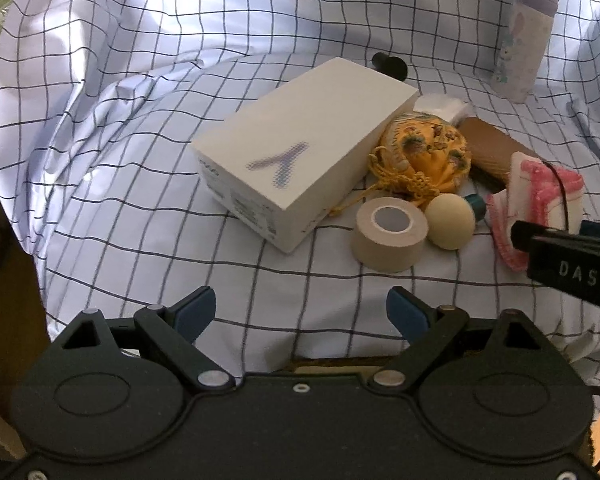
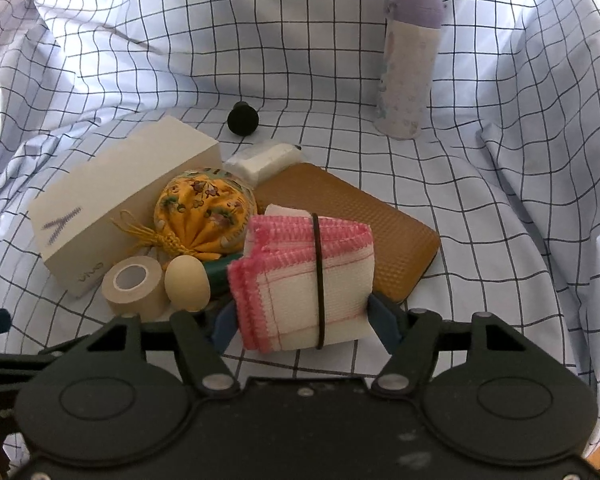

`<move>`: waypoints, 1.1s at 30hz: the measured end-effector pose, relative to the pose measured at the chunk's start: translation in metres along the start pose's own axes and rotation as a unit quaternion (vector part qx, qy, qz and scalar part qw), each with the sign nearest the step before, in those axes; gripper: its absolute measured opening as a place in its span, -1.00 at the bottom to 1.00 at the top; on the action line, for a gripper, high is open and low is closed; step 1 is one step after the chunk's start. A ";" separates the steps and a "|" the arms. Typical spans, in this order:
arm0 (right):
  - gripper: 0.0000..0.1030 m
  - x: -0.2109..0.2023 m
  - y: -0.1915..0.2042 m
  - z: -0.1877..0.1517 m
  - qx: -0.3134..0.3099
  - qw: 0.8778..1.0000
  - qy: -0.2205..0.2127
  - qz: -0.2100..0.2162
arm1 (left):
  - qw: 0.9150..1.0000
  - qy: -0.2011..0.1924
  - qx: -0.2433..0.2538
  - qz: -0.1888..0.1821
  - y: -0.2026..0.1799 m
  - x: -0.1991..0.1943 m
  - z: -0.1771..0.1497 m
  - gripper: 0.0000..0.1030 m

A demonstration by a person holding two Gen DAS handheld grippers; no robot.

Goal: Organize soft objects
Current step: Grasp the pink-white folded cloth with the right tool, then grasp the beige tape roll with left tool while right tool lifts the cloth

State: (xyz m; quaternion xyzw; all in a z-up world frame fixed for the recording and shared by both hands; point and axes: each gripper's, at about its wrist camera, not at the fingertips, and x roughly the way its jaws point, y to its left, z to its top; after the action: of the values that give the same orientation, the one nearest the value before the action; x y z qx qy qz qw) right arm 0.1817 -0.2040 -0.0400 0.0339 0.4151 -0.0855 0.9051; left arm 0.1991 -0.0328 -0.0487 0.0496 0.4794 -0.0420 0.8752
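Note:
A folded white cloth with pink edging (image 2: 308, 280), bound by a black band, sits between the fingers of my right gripper (image 2: 304, 320), which is shut on it; it also shows in the left wrist view (image 1: 536, 200). A yellow flowered drawstring pouch (image 2: 204, 212) lies beside a white box (image 2: 124, 204). My left gripper (image 1: 300, 312) is open and empty, low over the checked cloth, in front of a roll of beige tape (image 1: 388, 236) and a beige ball (image 1: 450, 220).
A brown textured pad (image 2: 352, 216) lies behind the cloth bundle. A white wrapped packet (image 2: 268, 160), a small black knob (image 2: 242, 118) and a tall lilac-capped bottle (image 2: 408, 64) stand further back. A checked white sheet (image 2: 500, 200) covers the surface in folds.

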 end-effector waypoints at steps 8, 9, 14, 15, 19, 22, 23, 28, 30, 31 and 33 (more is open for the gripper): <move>0.31 -0.023 -0.024 0.000 0.040 0.999 -0.025 0.003 | 1.000 -0.007 0.009 -0.015 -0.017 0.001 0.005 0.73; 0.31 -0.025 -0.027 0.000 0.043 0.999 -0.027 0.001 | 1.000 -0.007 0.009 -0.018 -0.019 0.000 0.006 0.73; 0.32 -0.034 -0.043 -0.003 0.059 0.998 -0.032 -0.006 | 0.999 -0.010 0.016 -0.033 -0.033 0.001 0.010 0.73; 0.32 -0.035 -0.046 -0.004 0.062 0.998 -0.032 -0.006 | 0.999 -0.009 0.018 -0.035 -0.036 0.003 0.010 0.72; 0.32 -0.037 -0.053 -0.007 0.073 0.997 -0.029 0.001 | 0.999 -0.010 0.016 -0.043 -0.042 0.009 0.012 0.47; 0.32 -0.040 -0.057 -0.008 0.080 0.996 -0.029 0.008 | 0.999 -0.006 0.016 -0.045 -0.042 0.015 0.012 0.24; 0.32 -0.040 -0.058 -0.008 0.081 0.996 -0.030 0.010 | 0.999 -0.006 0.016 -0.042 -0.041 0.017 0.011 0.24; 0.32 -0.041 -0.058 -0.010 0.084 0.996 -0.028 0.018 | 0.999 -0.008 0.012 -0.040 -0.035 0.021 0.012 0.13; 0.32 -0.039 -0.057 -0.011 0.085 0.996 -0.025 0.021 | 0.999 -0.012 0.013 -0.038 -0.034 0.022 0.015 0.13; 0.32 -0.038 -0.057 -0.011 0.085 0.996 -0.023 0.022 | 0.999 -0.013 0.012 -0.039 -0.034 0.023 0.017 0.13; 0.32 -0.037 -0.056 -0.012 0.085 0.996 -0.019 0.024 | 0.999 -0.017 0.013 -0.044 -0.035 0.024 0.020 0.13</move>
State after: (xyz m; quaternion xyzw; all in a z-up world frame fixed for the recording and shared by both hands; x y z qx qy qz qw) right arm 0.1392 -0.2527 -0.0194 0.1189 0.3883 -0.0991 0.9085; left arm 0.2246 -0.0707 -0.0599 0.0395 0.4653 -0.0875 0.8799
